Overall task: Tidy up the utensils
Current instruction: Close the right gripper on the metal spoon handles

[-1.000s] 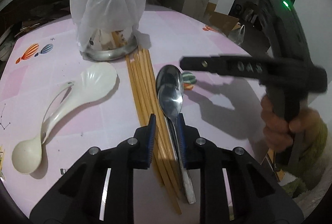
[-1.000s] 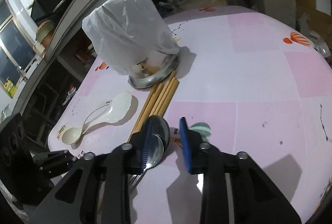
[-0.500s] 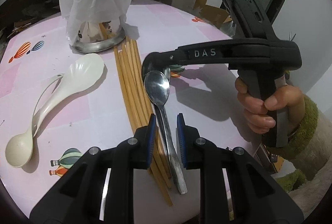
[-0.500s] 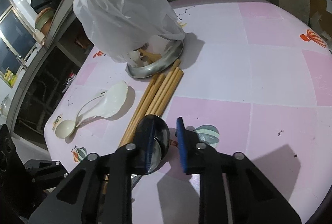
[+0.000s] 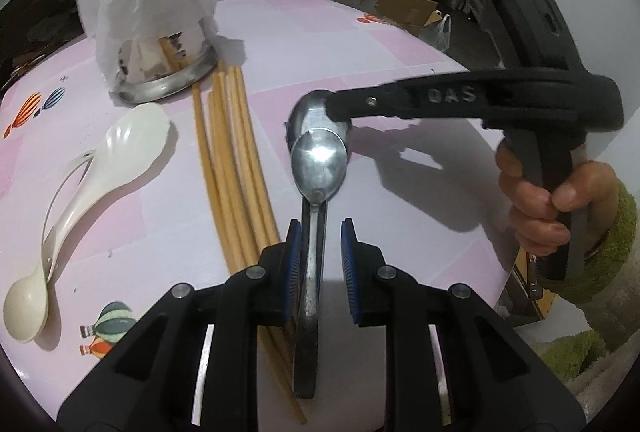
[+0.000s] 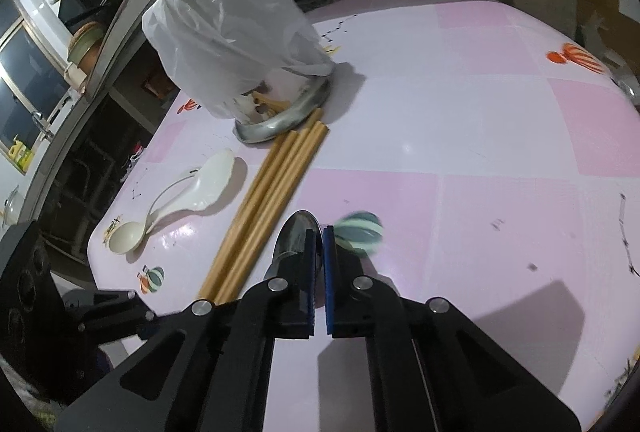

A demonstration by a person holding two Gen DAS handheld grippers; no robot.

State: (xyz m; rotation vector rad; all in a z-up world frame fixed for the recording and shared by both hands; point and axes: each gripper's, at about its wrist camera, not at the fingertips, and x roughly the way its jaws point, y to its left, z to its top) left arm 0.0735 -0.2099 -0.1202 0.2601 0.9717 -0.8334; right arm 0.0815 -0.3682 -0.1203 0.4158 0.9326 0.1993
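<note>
Two stacked metal spoons point(image 5: 318, 160) lie on the pink table beside a bundle of wooden chopsticks point(image 5: 228, 160). My left gripper point(image 5: 319, 238) is open, its pads either side of the spoon handles. My right gripper point(image 6: 319, 244) is shut on the rim of a metal spoon bowl point(image 6: 294, 236); it also shows in the left wrist view point(image 5: 340, 108), clamped on the farther spoon's bowl. A white plastic ladle point(image 5: 100, 168) lies left of the chopsticks. A utensil holder under a white plastic bag point(image 5: 152, 4) stands at the back.
The holder sits in a metal ring base point(image 6: 284, 120) touching the chopstick ends. The table edge point(image 5: 480, 312) falls away to the right, near the hand. Cardboard boxes point(image 5: 400, 8) and clutter lie beyond the far edge.
My right gripper has closed from open onto the spoon bowl. My left gripper has slid slightly right, so the spoon handles sit between its pads, and the chopsticks lie to its left.
</note>
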